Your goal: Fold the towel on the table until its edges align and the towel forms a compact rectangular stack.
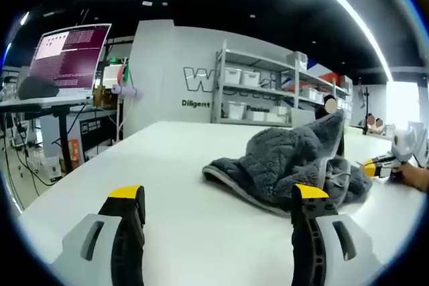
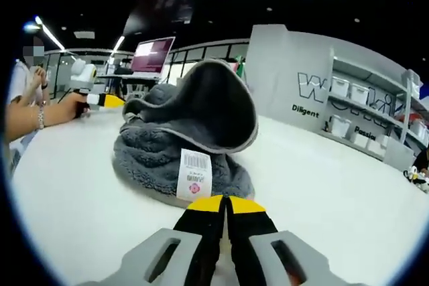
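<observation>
A grey fluffy towel (image 1: 288, 159) lies crumpled in a heap on the white table (image 1: 174, 159), one flap standing up. My left gripper (image 1: 218, 199) is open, low over the table, with the heap a little ahead and to the right of its jaws. Past the heap, my right gripper (image 1: 370, 163) touches the towel's far end. In the right gripper view the towel (image 2: 167, 145) rises just ahead, a white barcode label (image 2: 194, 175) hanging from its near hem. My right gripper (image 2: 224, 204) is shut at that hem, pinching the edge. Behind the heap sits the left gripper (image 2: 100, 100).
The table's left edge (image 1: 40, 199) drops off to a desk with a lit monitor (image 1: 67, 48). Shelves with white bins (image 1: 268, 88) stand against the far wall. A person's forearm (image 2: 33, 115) rests at the table's left side. The tabletop (image 2: 322, 172) stretches bare to the right.
</observation>
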Tool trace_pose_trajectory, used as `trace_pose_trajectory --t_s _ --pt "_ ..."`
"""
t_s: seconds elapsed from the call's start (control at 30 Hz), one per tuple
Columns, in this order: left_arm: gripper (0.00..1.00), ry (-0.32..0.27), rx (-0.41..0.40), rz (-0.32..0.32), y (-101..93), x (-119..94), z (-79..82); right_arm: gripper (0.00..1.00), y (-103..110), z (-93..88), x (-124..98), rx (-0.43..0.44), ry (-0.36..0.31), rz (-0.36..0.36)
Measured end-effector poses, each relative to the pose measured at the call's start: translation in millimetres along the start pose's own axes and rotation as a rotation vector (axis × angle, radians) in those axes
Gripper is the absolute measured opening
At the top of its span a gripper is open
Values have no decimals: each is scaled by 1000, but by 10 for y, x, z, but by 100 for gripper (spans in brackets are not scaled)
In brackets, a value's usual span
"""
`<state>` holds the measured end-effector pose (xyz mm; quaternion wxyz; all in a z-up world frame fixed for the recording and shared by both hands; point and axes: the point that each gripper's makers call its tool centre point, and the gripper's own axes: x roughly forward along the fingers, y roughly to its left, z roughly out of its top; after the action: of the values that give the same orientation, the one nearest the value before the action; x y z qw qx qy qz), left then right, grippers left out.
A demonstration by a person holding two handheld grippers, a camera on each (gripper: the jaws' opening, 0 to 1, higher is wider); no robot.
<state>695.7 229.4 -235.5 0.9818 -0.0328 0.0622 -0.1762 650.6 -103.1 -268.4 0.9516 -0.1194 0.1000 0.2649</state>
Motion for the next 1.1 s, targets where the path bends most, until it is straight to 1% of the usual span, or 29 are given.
trace_pose_trajectory --t_s 0.1,0.17,0.27,0.37,0.47,0.53,0.57,0.63,0.77,0.83,0.93,1.0,1.1 --pt "89 5 3 0 -13 -6 -15 14 -13 -8 -3 34 0 -6" --pt "89 11 6 0 -24 -9 -27 15 20 -2 -2 33 -5 7" --pt "89 16 11 1 -37 -19 -39 21 36 6 -1 17 -13 8" --pt "89 14 9 0 -47 -28 -41 27 27 5 10 57 -14 15" --pt "89 14 10 2 -49 -33 -49 30 28 3 39 40 -17 11" --pt "89 15 8 0 -57 -36 -56 30 61 28 51 6 -31 19" --pt "89 16 10 1 -59 -35 -60 30 76 63 60 -29 -51 26" --pt "89 18 11 1 -47 -20 -60 28 111 101 65 -74 -76 34" --pt "89 22 13 1 -48 -16 -66 19 159 103 100 -41 -75 71" --pt "89 22 14 2 -53 -19 -69 18 141 107 118 -30 -73 73" --pt "89 24 14 1 -60 -20 -76 16 120 88 128 15 -59 72" --pt "89 27 16 0 -63 -19 -84 12 130 74 134 48 -50 82" --pt "89 31 18 0 -63 -19 -92 7 138 68 148 68 -47 91"
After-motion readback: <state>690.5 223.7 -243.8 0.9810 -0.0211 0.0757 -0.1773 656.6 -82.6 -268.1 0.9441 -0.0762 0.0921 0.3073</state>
